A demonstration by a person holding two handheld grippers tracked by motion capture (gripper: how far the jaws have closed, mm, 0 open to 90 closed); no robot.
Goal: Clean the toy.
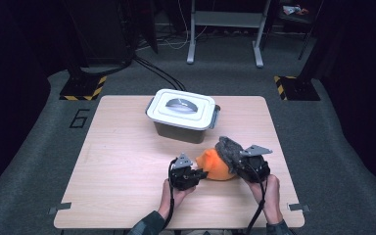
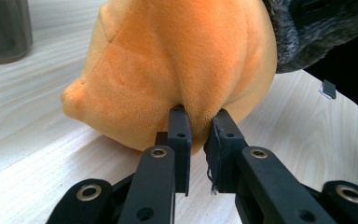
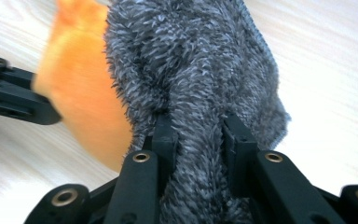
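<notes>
Pinching the orange plush, the left gripper lies low, pointing right. The right gripper clamps the grey fur, angled inward.

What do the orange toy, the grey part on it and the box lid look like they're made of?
Orange toy: short, soft plush, with stitched seams. Grey part: shaggier, long-pile fabric, probably fleece or faux fur. Box lid: smooth white surface, likely hard plastic.
</notes>
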